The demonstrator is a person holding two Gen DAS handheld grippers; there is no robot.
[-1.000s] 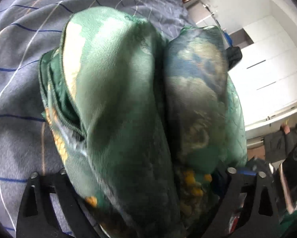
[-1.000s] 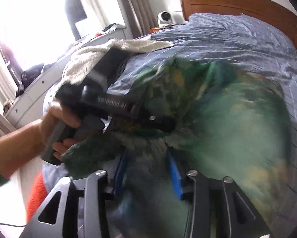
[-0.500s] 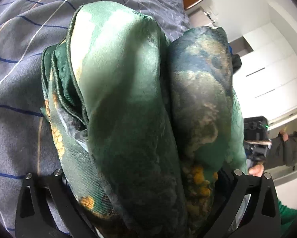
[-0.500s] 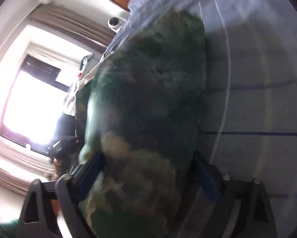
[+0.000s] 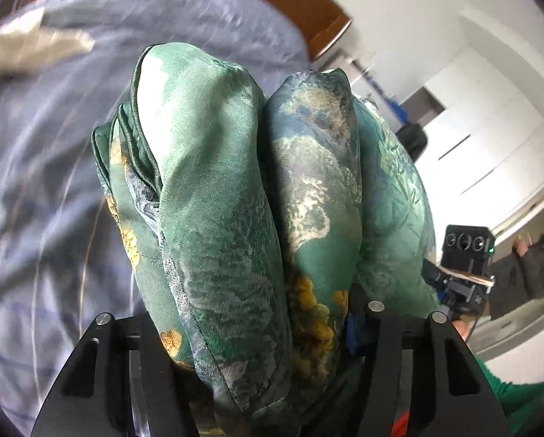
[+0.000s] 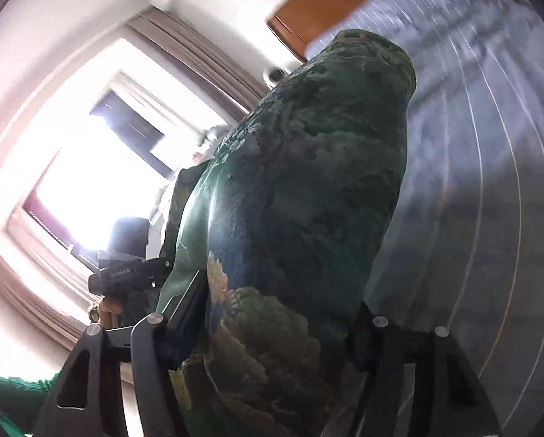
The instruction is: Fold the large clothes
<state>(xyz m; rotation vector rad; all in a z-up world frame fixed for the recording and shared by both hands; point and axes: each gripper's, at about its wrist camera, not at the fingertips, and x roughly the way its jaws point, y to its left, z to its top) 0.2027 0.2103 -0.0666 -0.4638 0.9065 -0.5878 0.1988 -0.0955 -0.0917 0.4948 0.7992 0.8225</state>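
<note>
A folded green garment (image 5: 217,200) with gold and blue print fills the left wrist view as a thick rolled bundle, held up off the bed (image 5: 46,182). My left gripper (image 5: 242,309) has the bundle between its fingers, and its jaws are closing on it. In the right wrist view the same garment (image 6: 301,189) looks dark against the window. My right gripper (image 6: 275,313) grips the other side, its jaws closing too. Each gripper shows in the other's view: the right gripper (image 5: 464,255) and the left gripper (image 6: 126,273).
The bed has a grey-blue checked cover (image 6: 490,182) and a wooden headboard (image 5: 308,11). A beige cloth (image 5: 28,47) lies at its far left. White wardrobes (image 5: 490,138) and a person (image 5: 526,266) are at the right. A bright window with curtains (image 6: 90,182) lies beyond the garment.
The bundle has risen off the bed in the left gripper. The right gripper swung and rolled round to the bundle's side and took it between its fingers.
</note>
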